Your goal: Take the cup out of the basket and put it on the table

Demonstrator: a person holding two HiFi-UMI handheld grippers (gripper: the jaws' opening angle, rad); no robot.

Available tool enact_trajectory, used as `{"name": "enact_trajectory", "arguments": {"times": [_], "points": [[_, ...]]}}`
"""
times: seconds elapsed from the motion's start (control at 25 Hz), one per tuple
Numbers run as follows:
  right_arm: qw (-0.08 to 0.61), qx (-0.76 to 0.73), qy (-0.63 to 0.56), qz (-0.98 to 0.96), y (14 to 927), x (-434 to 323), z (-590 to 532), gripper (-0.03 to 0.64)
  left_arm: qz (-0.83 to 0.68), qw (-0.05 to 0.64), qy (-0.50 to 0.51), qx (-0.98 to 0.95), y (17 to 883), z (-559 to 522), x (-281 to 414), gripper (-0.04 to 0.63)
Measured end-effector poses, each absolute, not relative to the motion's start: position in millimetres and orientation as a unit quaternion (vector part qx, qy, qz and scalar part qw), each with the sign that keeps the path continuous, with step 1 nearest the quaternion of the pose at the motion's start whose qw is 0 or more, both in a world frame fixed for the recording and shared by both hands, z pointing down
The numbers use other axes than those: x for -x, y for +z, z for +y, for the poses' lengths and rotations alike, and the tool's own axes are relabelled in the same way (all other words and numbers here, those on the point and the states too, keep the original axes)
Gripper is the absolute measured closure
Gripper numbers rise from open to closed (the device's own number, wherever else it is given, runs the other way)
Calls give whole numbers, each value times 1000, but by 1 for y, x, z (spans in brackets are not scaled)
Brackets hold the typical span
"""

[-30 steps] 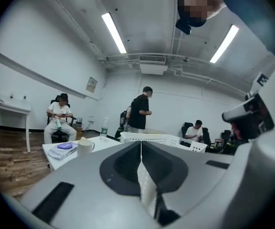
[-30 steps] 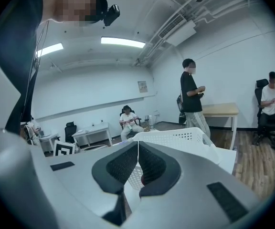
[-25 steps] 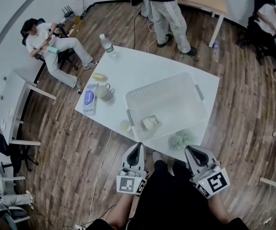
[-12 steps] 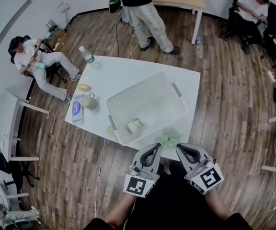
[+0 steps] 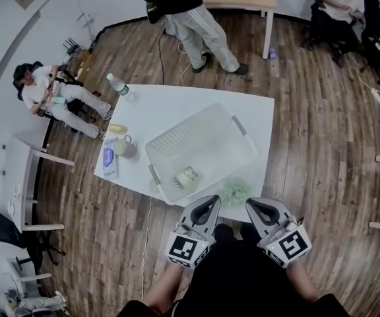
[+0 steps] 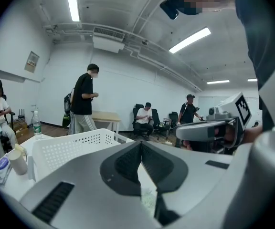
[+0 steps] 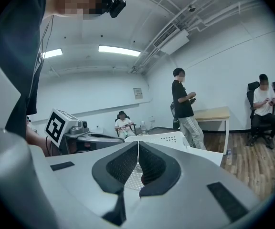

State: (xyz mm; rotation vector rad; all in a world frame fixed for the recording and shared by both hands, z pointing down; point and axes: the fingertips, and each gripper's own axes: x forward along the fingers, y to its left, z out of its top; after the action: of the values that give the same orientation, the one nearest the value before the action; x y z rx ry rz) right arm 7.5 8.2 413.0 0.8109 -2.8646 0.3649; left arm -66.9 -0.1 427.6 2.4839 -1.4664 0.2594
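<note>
One basket (image 5: 171, 141); one bottle (image 5: 117, 86) (one mug (image 5: 125, 147))

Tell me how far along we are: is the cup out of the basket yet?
Done: nothing yet; what looks like the cup lies inside the basket, at its near corner. In hand: nothing; the left gripper and right gripper are both shut and empty, at the near edge of the table. Left: open a gripper, reach in, grip the cup, lift it out and set it on the table.
</note>
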Motion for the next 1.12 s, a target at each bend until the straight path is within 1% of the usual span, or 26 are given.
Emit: {"name": "enact_trajectory", "arguments": {"times": [0.28, 0.44, 0.48, 0.52, 0.56, 0.72, 0.88, 1.0, 1.12], "points": [[81, -273, 131, -950, 423, -19, 5, 592, -471, 128, 265, -831, 462, -35, 119, 584], [82, -284, 135, -946, 427, -28, 2, 592, -436, 108, 357, -819, 483, -70, 144, 580], [82, -286, 137, -945, 428, -30, 1, 592, -422, 110, 378, -817, 491, -75, 146, 561], [81, -289, 139, -944, 429, -32, 1, 592, -406, 116, 397, -815, 501, -79, 148, 514], [81, -292, 141, -943, 430, -34, 1, 592, -390, 125, 414, -813, 510, -82, 148, 491], [80, -306, 146, -937, 431, -43, -3, 592, -323, 163, 473, -803, 548, -90, 148, 461], [82, -320, 150, -932, 434, -49, -5, 592, -240, 227, 506, -797, 586, -89, 141, 362], [82, -332, 154, -927, 434, -54, -8, 592, -211, 261, 542, -770, 616, -92, 151, 337], [81, -345, 158, -922, 436, -58, -10, 592, -197, 301, 575, -735, 644, -94, 165, 330]]}}
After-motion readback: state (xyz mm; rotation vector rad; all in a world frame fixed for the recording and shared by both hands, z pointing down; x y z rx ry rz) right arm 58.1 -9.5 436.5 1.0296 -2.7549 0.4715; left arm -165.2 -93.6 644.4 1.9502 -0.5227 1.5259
